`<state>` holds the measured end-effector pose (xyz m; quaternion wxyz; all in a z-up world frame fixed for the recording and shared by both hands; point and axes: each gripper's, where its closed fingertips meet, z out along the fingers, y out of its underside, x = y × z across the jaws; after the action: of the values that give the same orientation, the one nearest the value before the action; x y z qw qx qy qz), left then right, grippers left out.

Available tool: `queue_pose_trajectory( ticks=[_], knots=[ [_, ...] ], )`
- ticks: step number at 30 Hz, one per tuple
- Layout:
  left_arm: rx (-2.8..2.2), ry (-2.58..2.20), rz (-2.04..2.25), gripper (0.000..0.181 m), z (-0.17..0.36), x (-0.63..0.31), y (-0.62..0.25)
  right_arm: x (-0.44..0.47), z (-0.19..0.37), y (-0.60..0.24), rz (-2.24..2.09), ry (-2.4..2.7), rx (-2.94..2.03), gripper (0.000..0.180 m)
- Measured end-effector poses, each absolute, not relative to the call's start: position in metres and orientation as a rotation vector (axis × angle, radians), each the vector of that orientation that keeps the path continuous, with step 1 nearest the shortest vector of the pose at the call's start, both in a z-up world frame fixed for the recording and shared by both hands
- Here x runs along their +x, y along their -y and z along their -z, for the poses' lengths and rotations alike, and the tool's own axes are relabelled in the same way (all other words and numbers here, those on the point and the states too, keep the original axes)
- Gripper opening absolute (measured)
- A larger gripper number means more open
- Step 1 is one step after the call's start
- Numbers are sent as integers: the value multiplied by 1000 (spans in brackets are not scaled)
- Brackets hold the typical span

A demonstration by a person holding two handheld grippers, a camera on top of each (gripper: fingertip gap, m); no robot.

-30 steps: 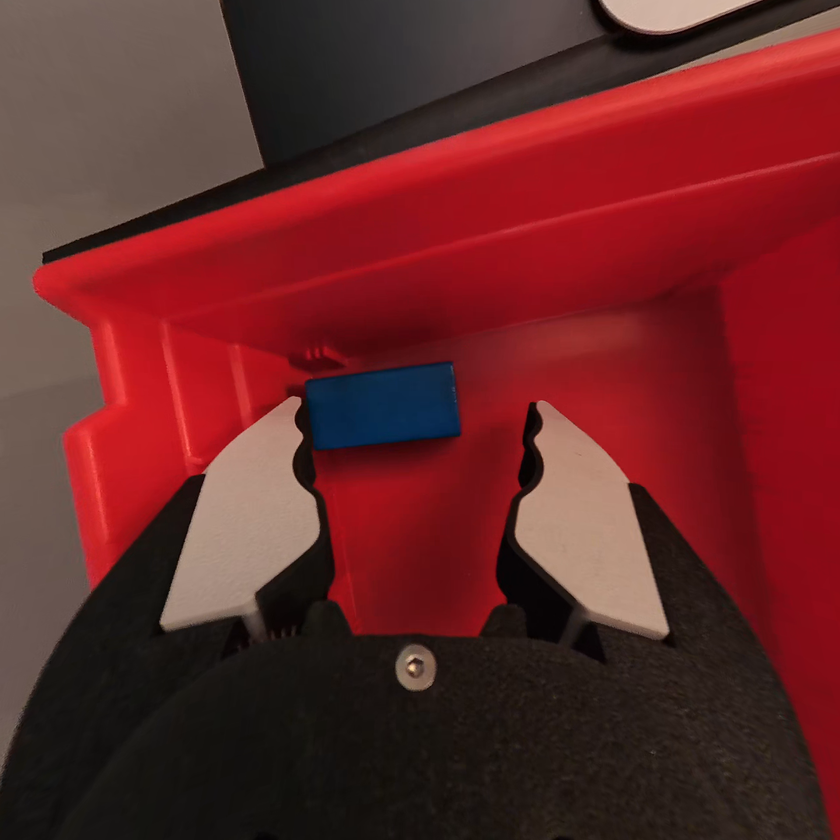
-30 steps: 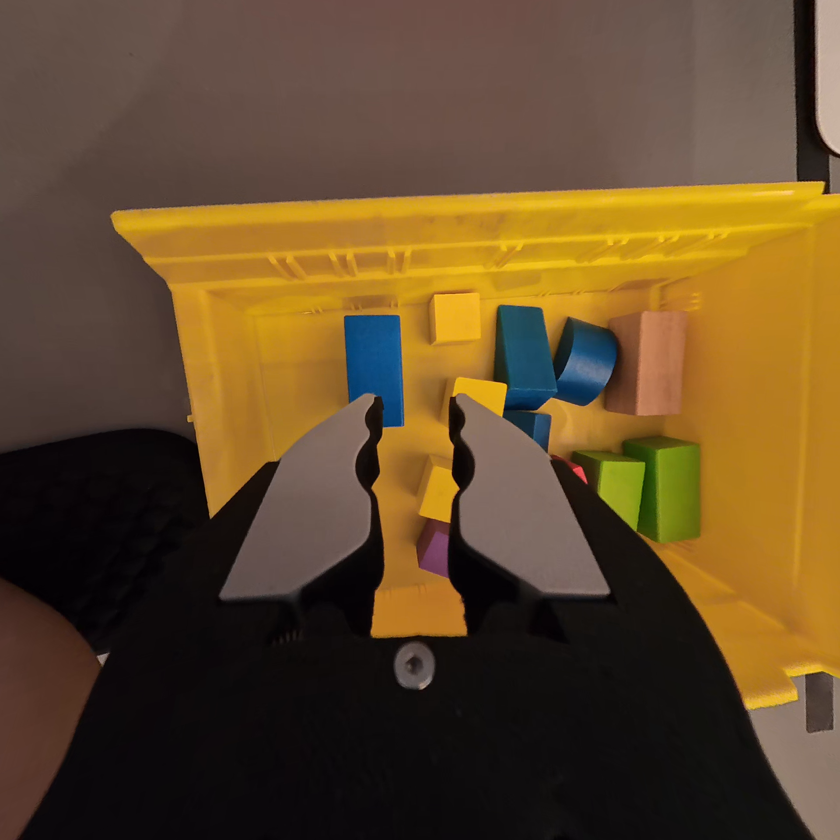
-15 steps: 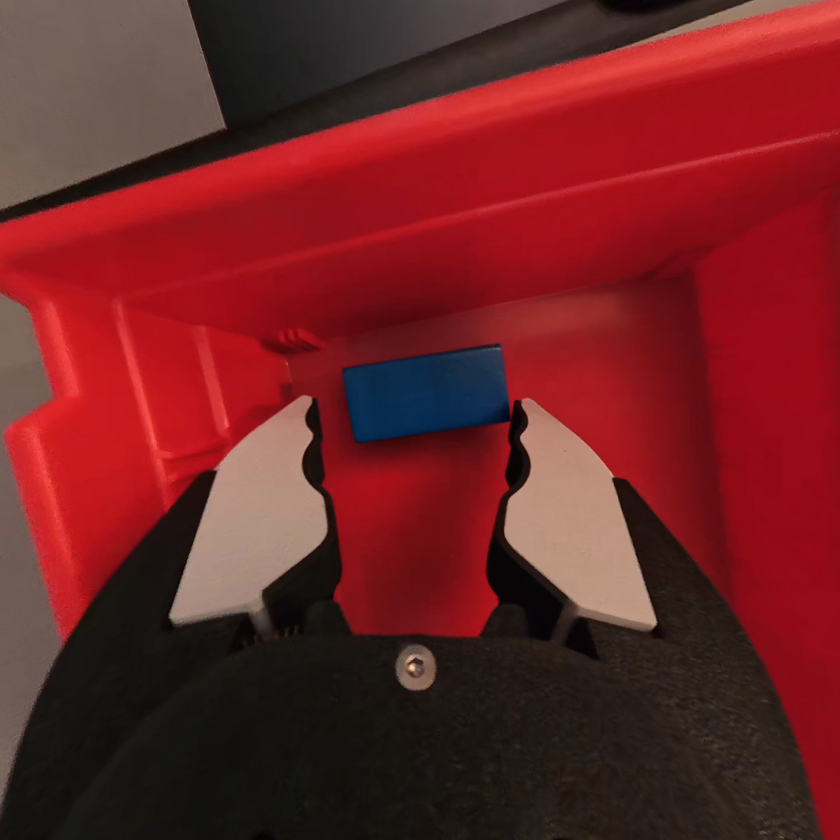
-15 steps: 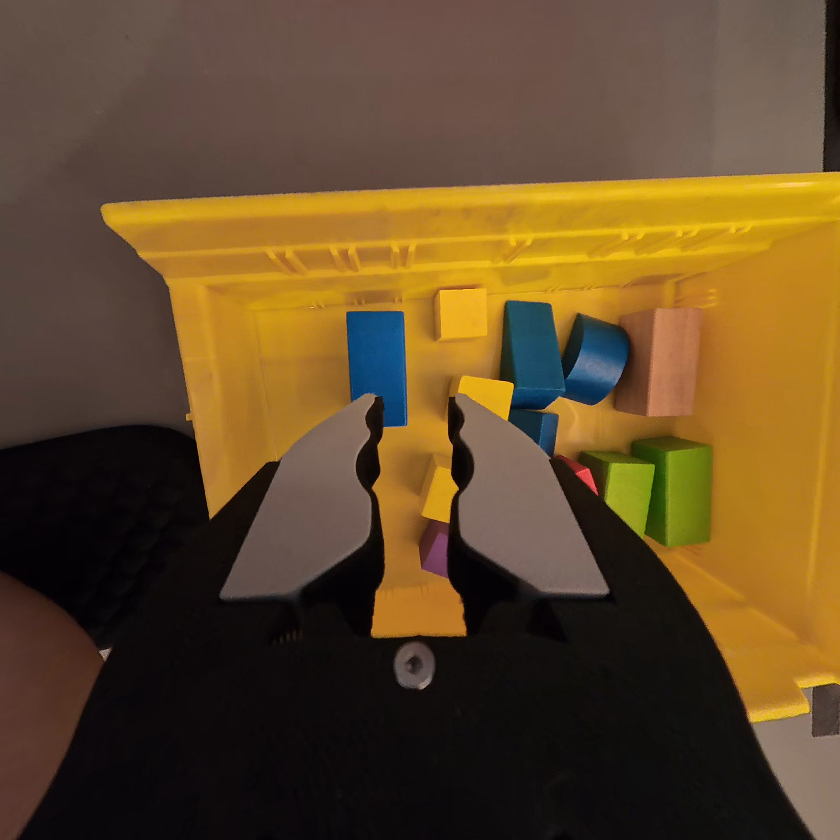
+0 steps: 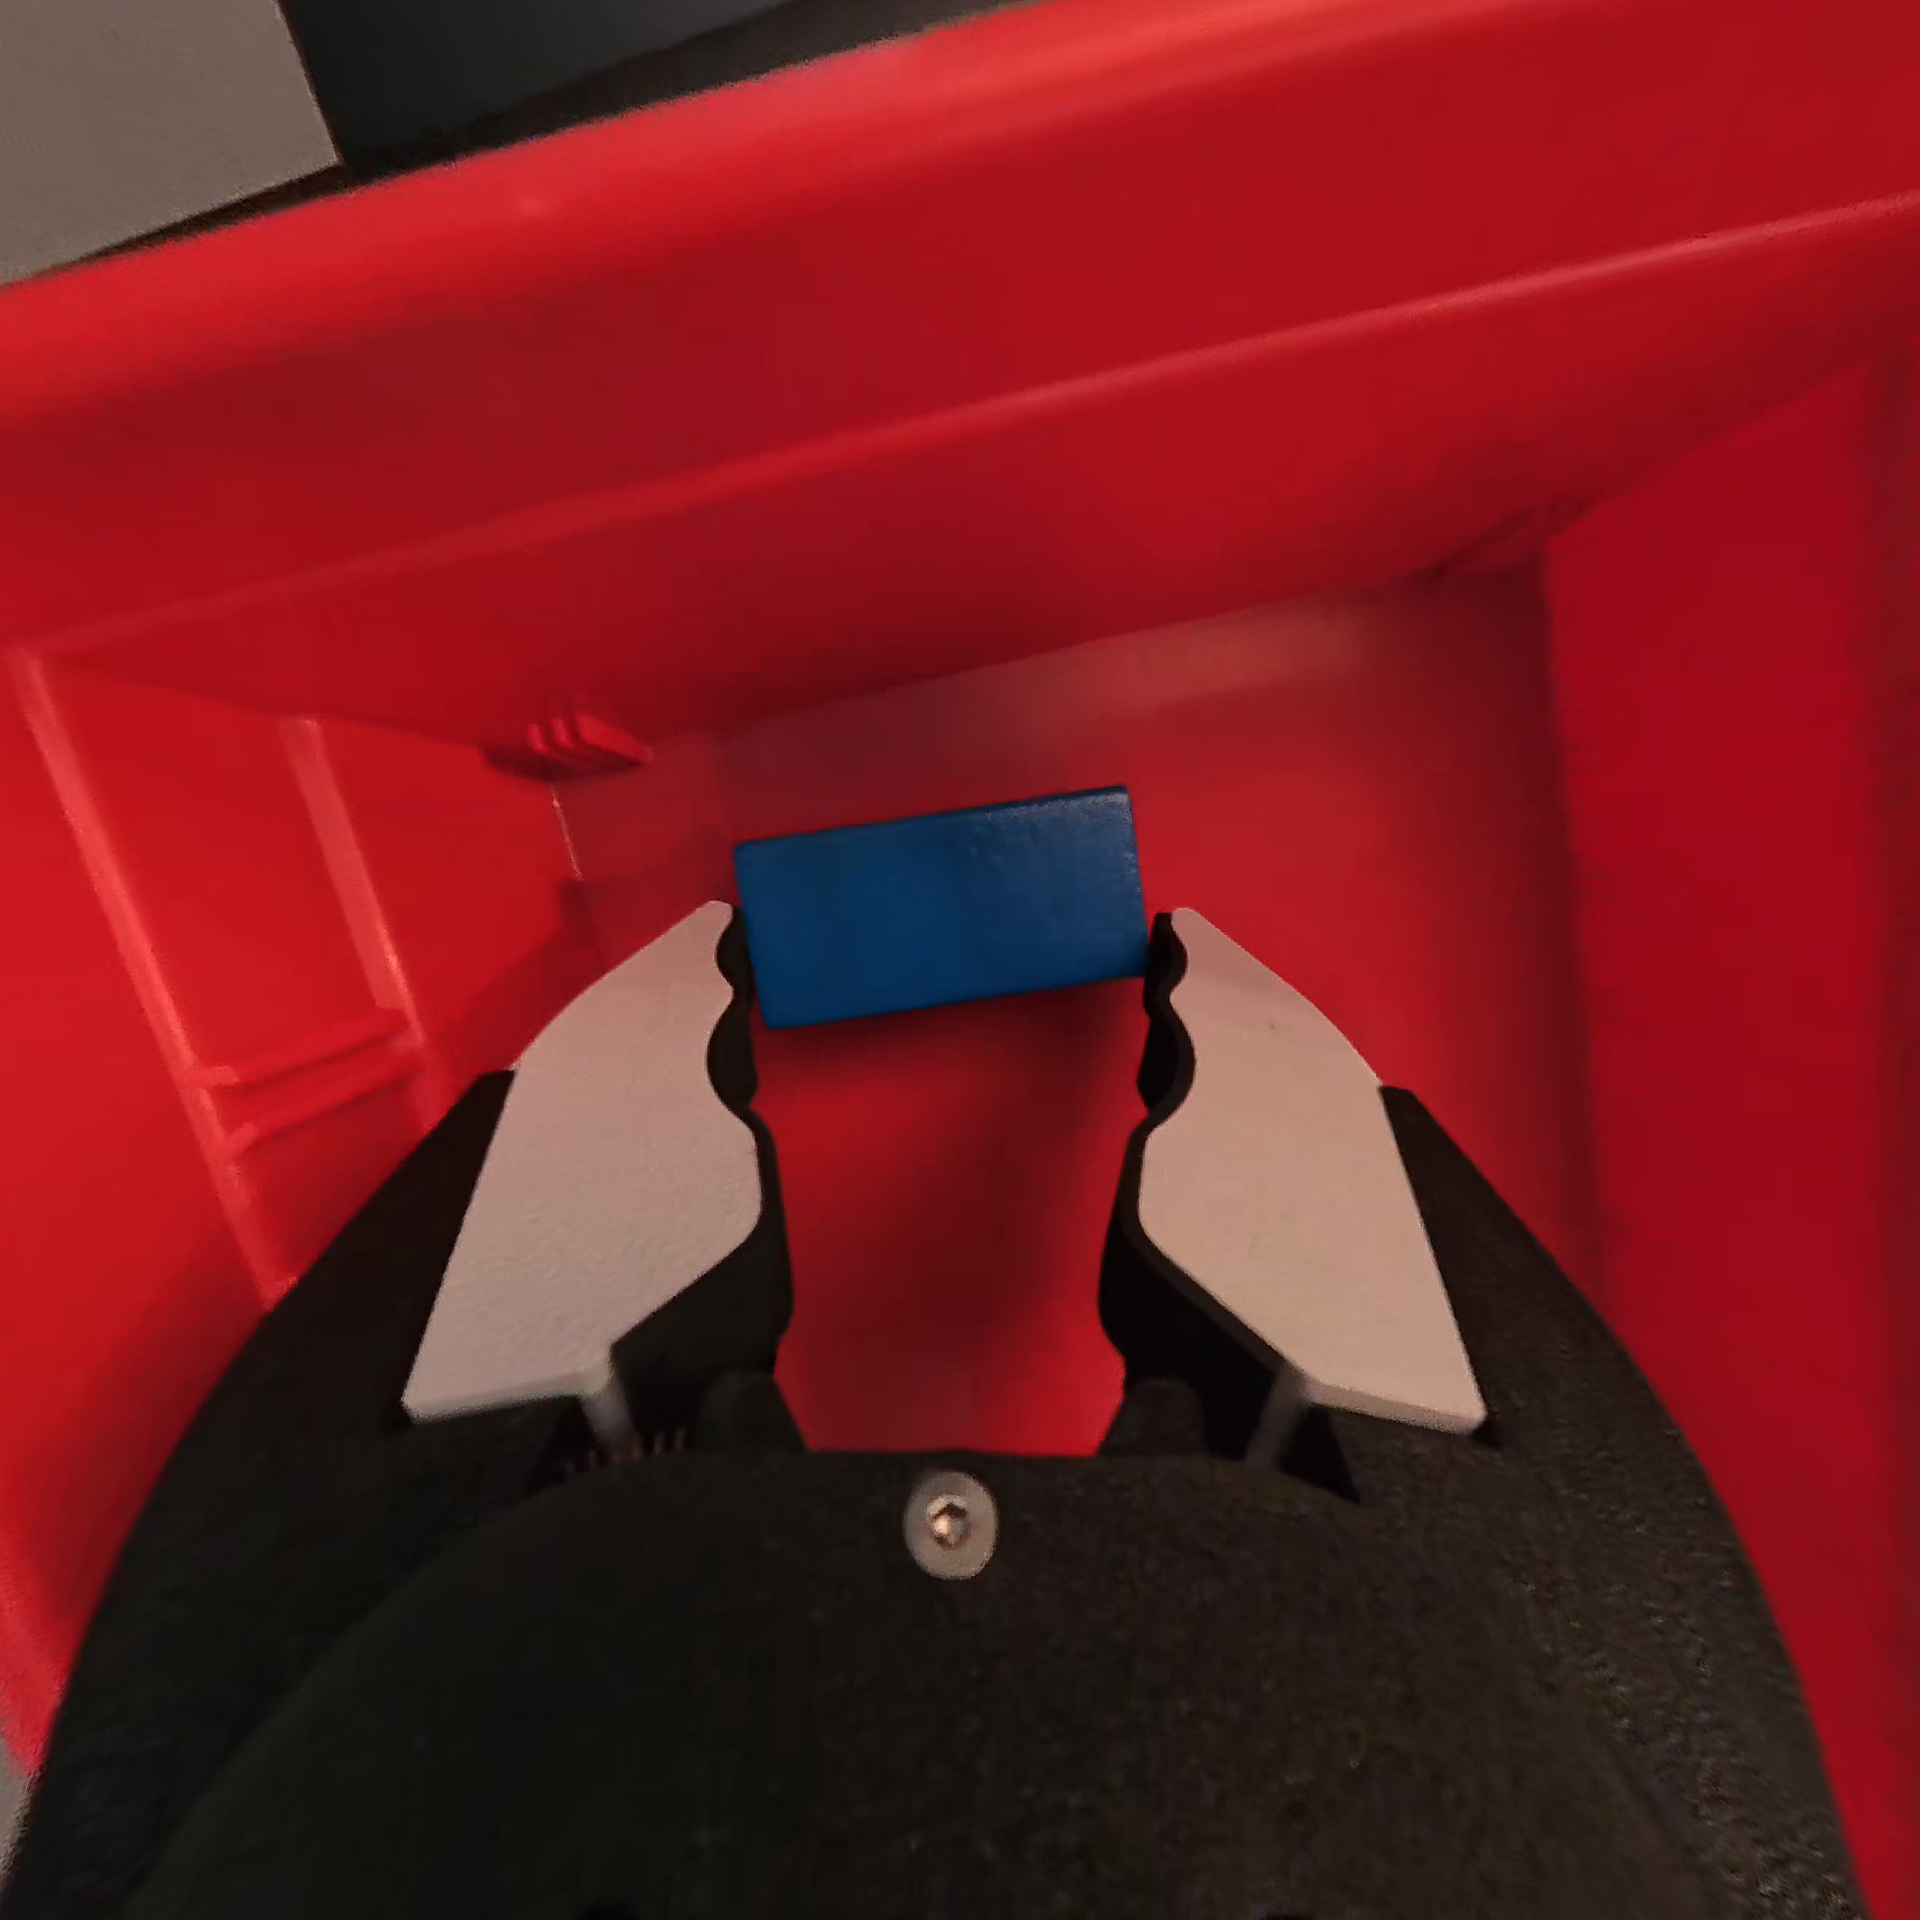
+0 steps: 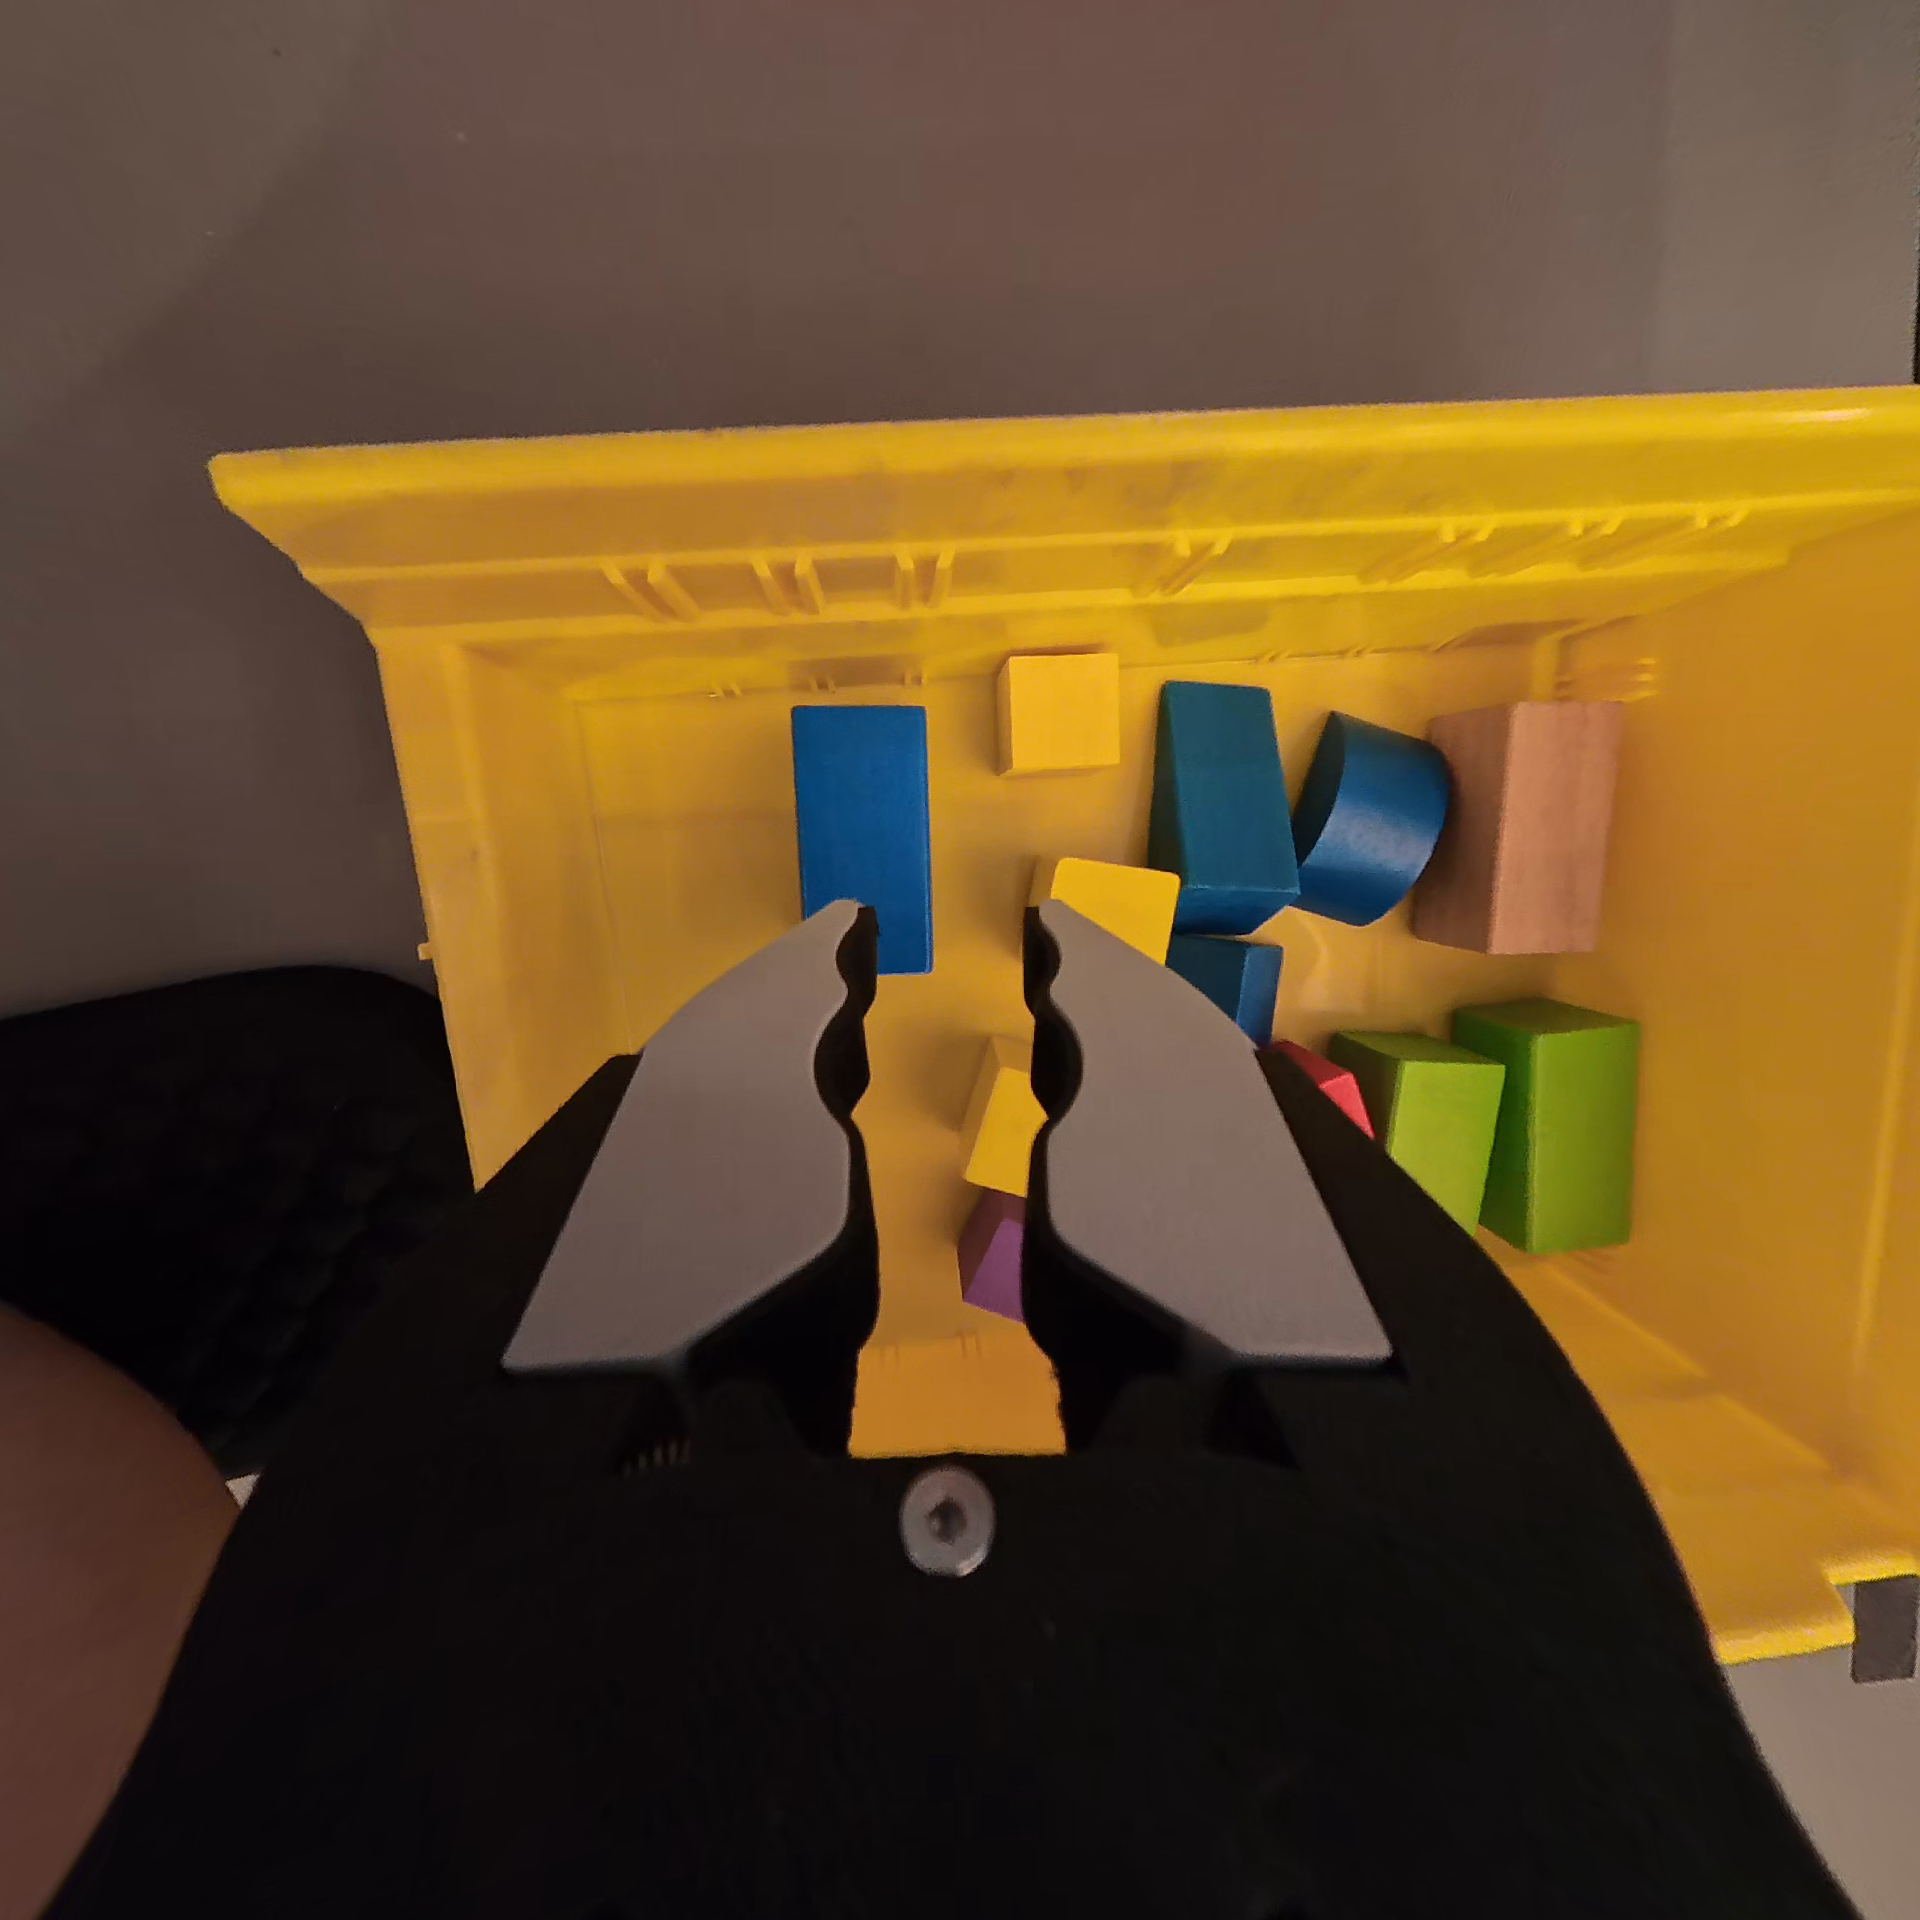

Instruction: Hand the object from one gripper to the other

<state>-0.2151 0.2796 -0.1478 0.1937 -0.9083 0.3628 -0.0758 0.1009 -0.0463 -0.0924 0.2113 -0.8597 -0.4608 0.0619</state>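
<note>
The blue block [image 5: 940, 906] lies on the floor of the red bin [image 5: 1039, 343], near its back wall. The left tool [image 5: 940, 961] straddles it, spread apart; close squarely on both short ends before lifting. The right tool [image 6: 948, 940], narrowly apart, holds nothing.

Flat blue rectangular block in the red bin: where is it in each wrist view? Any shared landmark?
Left wrist view: flat blue rectangular block centre, on the red plastic bin floor, between the open left gripper tips.
Right wrist view: not in it; only a yellow bin's blocks.
Shared landmark: none visible.
</note>
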Motion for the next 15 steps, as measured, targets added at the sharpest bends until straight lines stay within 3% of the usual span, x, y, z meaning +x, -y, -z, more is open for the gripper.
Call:
queue_pose_trajectory(
  ticks=[15],
  knots=[
    [-2430, -1157, 402, 72, 99, -198, -254, 100, 87, 38, -121, 1267, -2359, 28]
  ],
)
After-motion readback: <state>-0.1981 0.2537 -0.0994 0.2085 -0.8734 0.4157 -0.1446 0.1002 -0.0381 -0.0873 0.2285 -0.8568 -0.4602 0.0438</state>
